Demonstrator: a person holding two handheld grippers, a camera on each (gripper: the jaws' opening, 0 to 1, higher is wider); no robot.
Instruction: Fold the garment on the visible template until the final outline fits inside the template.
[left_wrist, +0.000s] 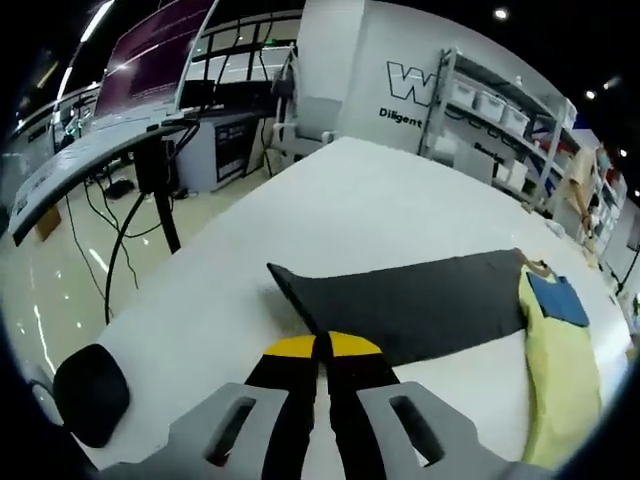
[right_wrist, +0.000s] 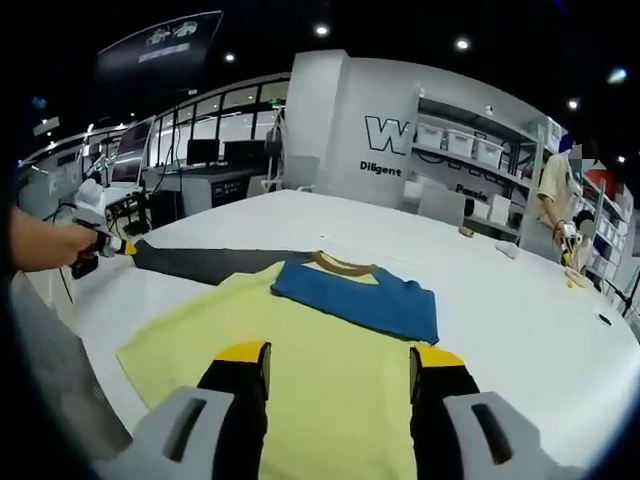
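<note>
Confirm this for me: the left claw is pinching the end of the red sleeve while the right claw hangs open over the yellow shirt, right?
Not quite: the sleeve is dark grey, not red, as the left gripper view shows. The left claw does pinch its end, and the right claw hangs open over the yellow shirt.

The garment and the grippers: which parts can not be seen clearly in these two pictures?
- Garment: near hem, right gripper view, cut off by the bottom edge and the right gripper.
- Grey sleeve: near edge, left gripper view, hidden behind the left gripper.
- Template: cannot be made out in either view.
</note>
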